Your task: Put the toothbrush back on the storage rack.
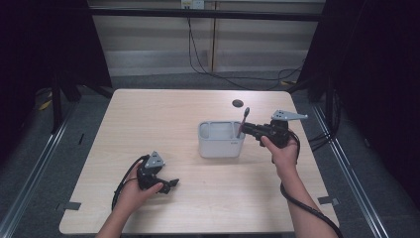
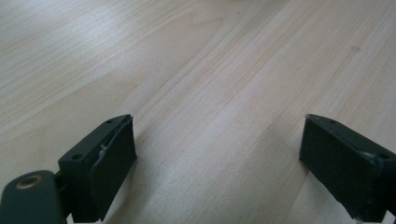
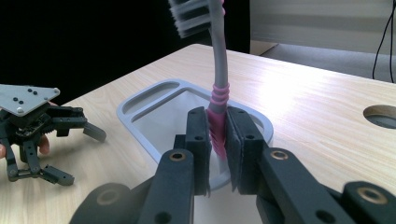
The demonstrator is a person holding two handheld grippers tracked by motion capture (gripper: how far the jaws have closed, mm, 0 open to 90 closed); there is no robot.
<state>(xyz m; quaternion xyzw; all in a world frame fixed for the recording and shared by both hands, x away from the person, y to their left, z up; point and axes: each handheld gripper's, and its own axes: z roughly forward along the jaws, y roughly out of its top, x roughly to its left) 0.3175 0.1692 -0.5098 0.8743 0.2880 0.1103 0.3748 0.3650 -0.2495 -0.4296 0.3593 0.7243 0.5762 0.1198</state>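
The right tongs point(image 3: 217, 140) are clamped on the pink ribbed grip of a toothbrush point(image 3: 218, 79), which stands nearly upright with its grey bristle head at the top. In the high view the right tongs point(image 1: 246, 128) sit at the right rim of a grey holder point(image 1: 220, 146), and the toothbrush point(image 1: 243, 120) rises above that edge, its lower end at or just inside the right-hand compartment; whether it touches the bottom cannot be told. The holder point(image 3: 140, 121) stands near the centre of the light wooden worktop point(image 1: 148, 119) and shows a narrow rear compartment and a wider front one.

The left tongs point(image 1: 168, 184) are held low over the front left part of the worktop, well apart from the holder. In the left gripper view the left tongs point(image 2: 219, 158) stand wide apart with bare worktop point(image 2: 210, 70) between them.

A round dark hole point(image 1: 237, 103) lies in the worktop behind the holder.
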